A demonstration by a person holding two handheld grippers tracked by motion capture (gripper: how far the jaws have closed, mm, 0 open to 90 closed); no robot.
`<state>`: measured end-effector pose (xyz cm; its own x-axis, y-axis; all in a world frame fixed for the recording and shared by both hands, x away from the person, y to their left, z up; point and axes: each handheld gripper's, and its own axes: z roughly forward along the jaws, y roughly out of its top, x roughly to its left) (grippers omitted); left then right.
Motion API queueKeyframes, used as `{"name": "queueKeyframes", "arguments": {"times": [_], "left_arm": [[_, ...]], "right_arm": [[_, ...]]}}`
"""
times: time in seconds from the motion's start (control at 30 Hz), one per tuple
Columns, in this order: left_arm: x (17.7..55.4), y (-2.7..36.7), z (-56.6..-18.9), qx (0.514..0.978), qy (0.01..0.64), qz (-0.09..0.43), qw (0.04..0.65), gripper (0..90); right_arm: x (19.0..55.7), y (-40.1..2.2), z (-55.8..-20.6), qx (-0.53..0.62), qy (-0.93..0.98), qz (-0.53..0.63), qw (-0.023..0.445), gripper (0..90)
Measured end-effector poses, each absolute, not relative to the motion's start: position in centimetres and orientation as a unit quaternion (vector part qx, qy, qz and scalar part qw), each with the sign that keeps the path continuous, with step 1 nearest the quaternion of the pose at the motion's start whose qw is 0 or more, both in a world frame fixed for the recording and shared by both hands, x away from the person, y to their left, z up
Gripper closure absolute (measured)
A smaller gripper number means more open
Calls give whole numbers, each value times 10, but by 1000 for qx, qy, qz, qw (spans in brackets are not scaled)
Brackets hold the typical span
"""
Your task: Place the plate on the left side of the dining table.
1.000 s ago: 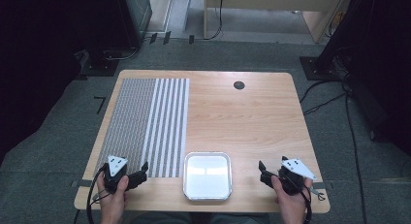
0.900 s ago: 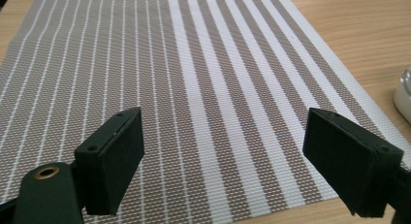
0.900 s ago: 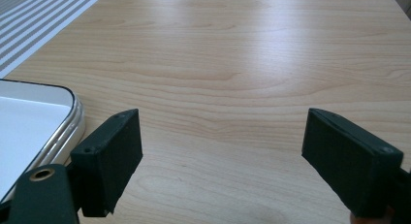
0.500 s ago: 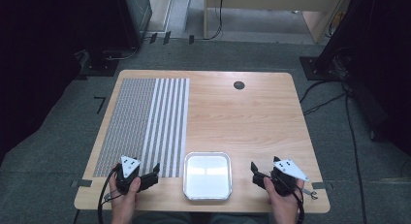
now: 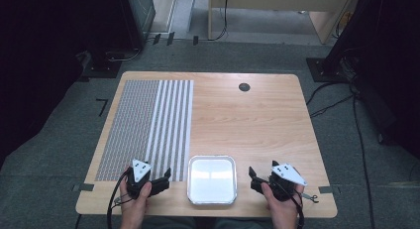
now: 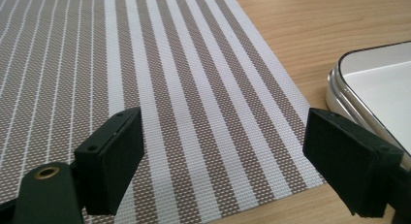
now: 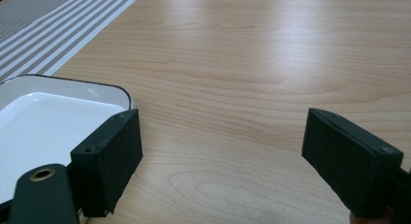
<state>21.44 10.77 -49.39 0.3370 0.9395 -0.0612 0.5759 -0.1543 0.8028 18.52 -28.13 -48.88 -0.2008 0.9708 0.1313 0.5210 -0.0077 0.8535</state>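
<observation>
1. Wooden table (image 5: 247,120) before us carries a striped mat (image 5: 148,125) at the left and a white tray (image 5: 212,179) at the near edge
2. Our left gripper (image 5: 163,178) sits over the mat's near corner, jaws spread, holding nothing
3. Our right gripper (image 5: 253,179) sits just right of the tray, jaws spread and empty

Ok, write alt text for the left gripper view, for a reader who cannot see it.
The left gripper hangs with its two black jaws wide open, holding nothing, over the near edge of a brown-and-white striped placemat on a wooden table. The rounded corner of a white tray with a dark rim sits at the right, beside the mat.
</observation>
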Motion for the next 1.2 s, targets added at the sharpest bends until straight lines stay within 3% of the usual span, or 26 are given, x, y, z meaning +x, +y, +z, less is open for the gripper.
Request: {"name": "queueKeyframes", "arguments": {"times": [0.7, 1.03, 1.07, 1.2], "left_arm": [[213, 86, -495, 732, 514, 215, 393, 146], [213, 81, -495, 734, 508, 207, 402, 146], [213, 80, -495, 734, 507, 207, 401, 146], [212, 77, -496, 739, 504, 203, 399, 147]], "right_arm": [[186, -258, -491, 578, 643, 425, 268, 181], [185, -247, -493, 572, 642, 438, 263, 293], [185, -245, -494, 568, 645, 444, 256, 361], [184, -242, -495, 563, 645, 458, 240, 439]]}}
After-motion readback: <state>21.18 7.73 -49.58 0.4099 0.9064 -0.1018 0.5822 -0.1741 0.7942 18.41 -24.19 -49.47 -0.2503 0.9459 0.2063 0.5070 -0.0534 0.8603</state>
